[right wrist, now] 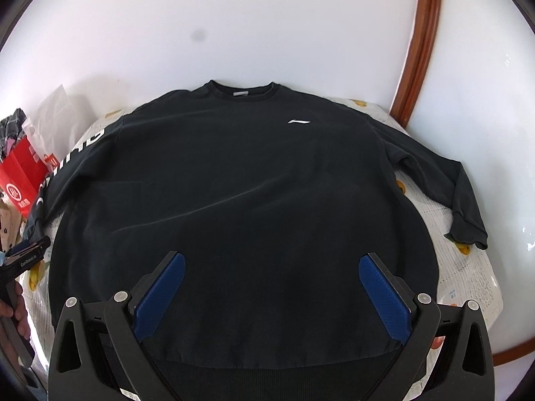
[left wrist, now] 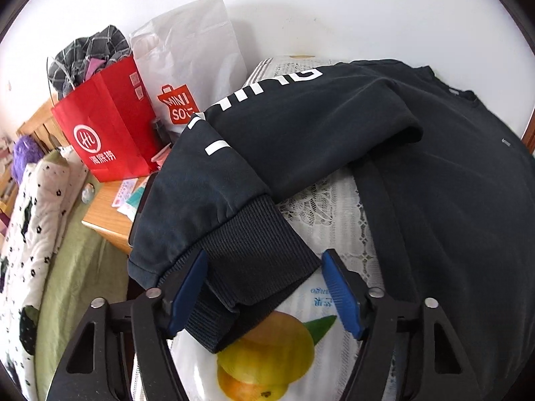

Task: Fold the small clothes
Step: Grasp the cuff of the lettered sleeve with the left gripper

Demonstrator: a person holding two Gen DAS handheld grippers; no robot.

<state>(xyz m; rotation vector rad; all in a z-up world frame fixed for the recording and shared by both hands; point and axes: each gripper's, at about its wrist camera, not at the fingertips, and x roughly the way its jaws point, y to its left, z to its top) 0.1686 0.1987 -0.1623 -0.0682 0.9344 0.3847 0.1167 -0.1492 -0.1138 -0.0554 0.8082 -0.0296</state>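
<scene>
Nearest the left wrist camera: left gripper (left wrist: 264, 287), blue pads set apart on either side of the ribbed cuff (left wrist: 247, 267) of the sweatshirt sleeve. The cuff lies between the pads; the left pad touches its edge, the right pad stands clear of it. No clamping visible.

Nearest the right wrist camera: right gripper (right wrist: 271, 287), jaws wide apart, nothing between them, hovering above the lower body of the sweatshirt near the hem.

Black sweatshirt (right wrist: 240, 193): spread flat, front up, on a table with a printed plastic cover (right wrist: 468, 277). It covers most of that surface. Collar points away from the right camera toward the white wall (right wrist: 234, 16); hem toward the camera. Long axis of the body runs collar to hem. Lettered sleeve (left wrist: 284, 123) lies out to the left, bent back toward the hem, cuff end nearest the left gripper. Plain sleeve (right wrist: 444, 180) runs out to the right, cuff at the table edge.

Containers, on a wooden side table (left wrist: 107, 214) beyond the lettered sleeve: white plastic bag (left wrist: 194, 53), contents not visible; red paper bag (left wrist: 107, 123), stuffed with grey checked fabric (left wrist: 90, 56) that sticks out of the top.
</scene>
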